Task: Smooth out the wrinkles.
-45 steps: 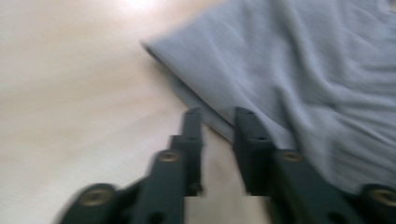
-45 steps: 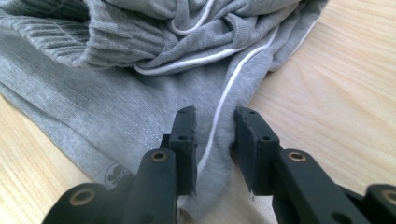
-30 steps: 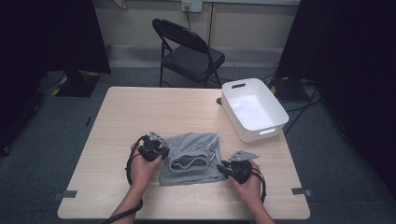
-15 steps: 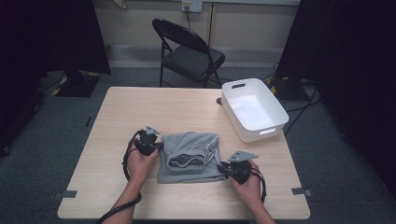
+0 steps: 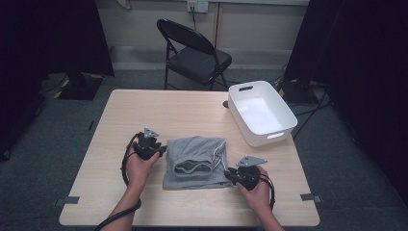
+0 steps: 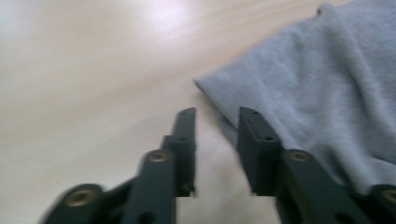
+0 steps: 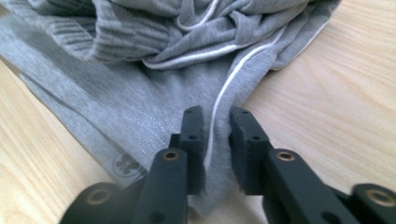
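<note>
I see a light wood table (image 5: 192,113) on grey carpet floor (image 5: 53,139). 1 black folding chair (image 5: 195,53) stands behind the table's far edge. A pale wall (image 5: 144,21) runs along the back, with an outlet (image 5: 197,5) and cord. Black curtains (image 5: 356,57) hang at both sides. Tape marks (image 5: 67,200) sit on the floor near the table's front corners.

Each hand-held gripper (image 5: 161,149): black body, two black jaws with brass-coloured screws, grey three-cornered top plate, black looped cable.
</note>
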Demonstrator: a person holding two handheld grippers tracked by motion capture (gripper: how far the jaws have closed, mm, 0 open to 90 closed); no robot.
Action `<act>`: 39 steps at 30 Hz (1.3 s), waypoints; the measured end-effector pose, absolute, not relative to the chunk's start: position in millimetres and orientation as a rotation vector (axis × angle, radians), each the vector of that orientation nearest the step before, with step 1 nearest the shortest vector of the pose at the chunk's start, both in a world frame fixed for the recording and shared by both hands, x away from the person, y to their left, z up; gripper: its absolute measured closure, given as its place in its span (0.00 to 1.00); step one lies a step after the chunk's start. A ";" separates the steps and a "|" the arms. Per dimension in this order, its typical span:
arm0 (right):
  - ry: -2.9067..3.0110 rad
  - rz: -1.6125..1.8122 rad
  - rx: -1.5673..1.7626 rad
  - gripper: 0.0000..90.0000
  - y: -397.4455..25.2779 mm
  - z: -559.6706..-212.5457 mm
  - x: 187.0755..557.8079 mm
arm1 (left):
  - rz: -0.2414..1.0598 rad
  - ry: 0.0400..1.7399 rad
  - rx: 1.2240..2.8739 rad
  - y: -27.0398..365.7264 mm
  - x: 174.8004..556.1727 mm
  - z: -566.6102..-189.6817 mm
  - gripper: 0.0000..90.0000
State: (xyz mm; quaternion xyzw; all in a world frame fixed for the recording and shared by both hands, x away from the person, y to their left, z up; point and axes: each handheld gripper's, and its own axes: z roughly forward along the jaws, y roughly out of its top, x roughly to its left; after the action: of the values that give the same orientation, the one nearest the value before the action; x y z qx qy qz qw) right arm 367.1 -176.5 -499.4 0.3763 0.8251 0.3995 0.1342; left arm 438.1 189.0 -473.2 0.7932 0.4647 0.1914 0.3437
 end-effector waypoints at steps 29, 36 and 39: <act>2.455 1.155 1.121 0.94 -176.1 -497.1 348.1 | 0.445 1.274 2.047 169.9 483.6 -482.9 0.98; 2.394 1.156 1.126 0.71 -177.0 -490.5 350.6 | 0.480 1.222 2.010 174.4 466.8 -476.4 0.70; 2.359 1.177 1.125 0.68 -175.9 -480.9 356.4 | 0.518 1.168 2.023 176.9 454.0 -469.4 0.61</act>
State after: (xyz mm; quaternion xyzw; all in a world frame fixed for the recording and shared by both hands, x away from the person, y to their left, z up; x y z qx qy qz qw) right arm 356.4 -175.9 -480.9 0.3889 0.8151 0.4068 0.1372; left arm 454.0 176.9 -469.4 0.7869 0.4545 0.2014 0.3657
